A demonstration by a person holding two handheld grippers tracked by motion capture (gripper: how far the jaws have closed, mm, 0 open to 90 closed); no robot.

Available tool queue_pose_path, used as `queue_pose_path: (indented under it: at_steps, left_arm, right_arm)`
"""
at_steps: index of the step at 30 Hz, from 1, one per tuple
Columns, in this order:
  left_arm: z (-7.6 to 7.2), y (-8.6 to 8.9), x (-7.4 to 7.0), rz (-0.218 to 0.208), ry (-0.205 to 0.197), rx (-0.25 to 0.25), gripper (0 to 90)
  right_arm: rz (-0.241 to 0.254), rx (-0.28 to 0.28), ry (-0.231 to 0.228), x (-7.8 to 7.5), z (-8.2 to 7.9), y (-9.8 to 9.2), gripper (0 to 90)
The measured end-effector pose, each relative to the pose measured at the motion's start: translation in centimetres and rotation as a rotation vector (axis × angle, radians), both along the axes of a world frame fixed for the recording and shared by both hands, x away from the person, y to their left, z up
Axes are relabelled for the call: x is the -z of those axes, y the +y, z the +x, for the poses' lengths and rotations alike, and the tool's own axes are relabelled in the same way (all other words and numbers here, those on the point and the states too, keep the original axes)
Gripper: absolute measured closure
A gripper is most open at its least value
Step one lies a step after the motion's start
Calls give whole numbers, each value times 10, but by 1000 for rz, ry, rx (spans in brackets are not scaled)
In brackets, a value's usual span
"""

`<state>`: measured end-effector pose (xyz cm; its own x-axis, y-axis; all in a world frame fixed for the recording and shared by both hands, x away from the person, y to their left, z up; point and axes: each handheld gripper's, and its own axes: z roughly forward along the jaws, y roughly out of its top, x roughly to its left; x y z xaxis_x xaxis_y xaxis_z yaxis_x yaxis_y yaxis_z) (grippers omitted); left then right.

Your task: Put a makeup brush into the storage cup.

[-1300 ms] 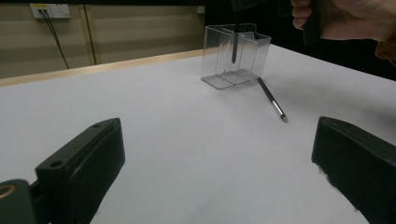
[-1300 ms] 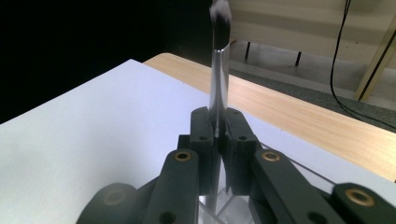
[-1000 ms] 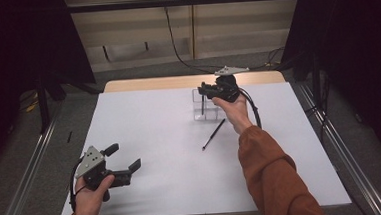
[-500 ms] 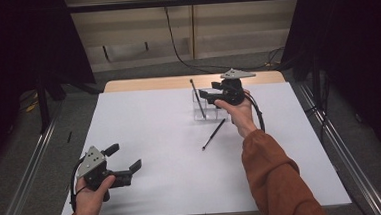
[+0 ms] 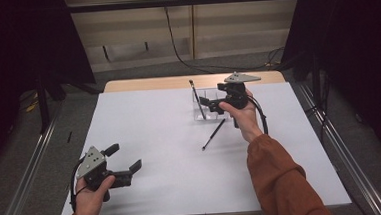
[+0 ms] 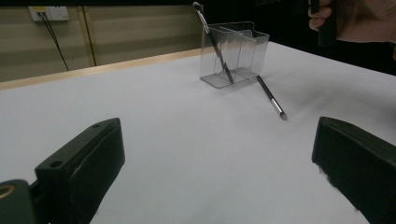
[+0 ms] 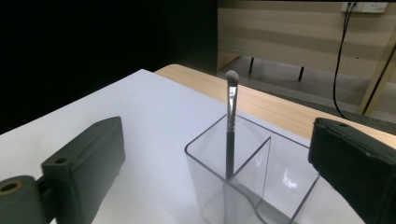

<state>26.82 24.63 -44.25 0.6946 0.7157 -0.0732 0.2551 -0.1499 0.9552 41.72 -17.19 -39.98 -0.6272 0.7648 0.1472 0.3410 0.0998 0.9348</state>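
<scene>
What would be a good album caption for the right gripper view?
Open black jaws frame a makeup brush standing in a clear divided holder on the white table.

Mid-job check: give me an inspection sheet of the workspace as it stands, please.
Surface: white table, wooden strip along the far edge.
Job's things: clear organizer holds one brush standing, bristles up; second brush lies flat beside it.
Clutter: nothing seen.
Grippers: right gripper by the organizer, jaws just opened, empty; left gripper open, empty, at the near-left.
Cables: one trails from each gripper; another hangs down the back wall.
Surroundings: dark curtains, grey floor.
</scene>
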Motion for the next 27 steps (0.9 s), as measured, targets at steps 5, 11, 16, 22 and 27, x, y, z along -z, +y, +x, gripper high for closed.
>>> queue_pose_path:
  at_steps: [5,11,16,22,27]
  left_arm:
    - [0,-1,0,-3,2,-2,23]
    - [-1,0,-1,-4,0,-13,23]
    - [-2,1,-1,-8,-8,-15,23]
    - [-3,2,-2,-12,-6,-21,23]
    - [-4,3,-3,-15,-10,-25,23]
  right_arm:
    - [18,-6,-7,4,-12,-9,8]
    - [16,12,-9,7,-23,-22,14]
    - [22,21,-21,9,-37,-30,20]
    - [20,13,-18,13,-49,-38,19]
    - [52,-18,-20,15,-60,-44,12]
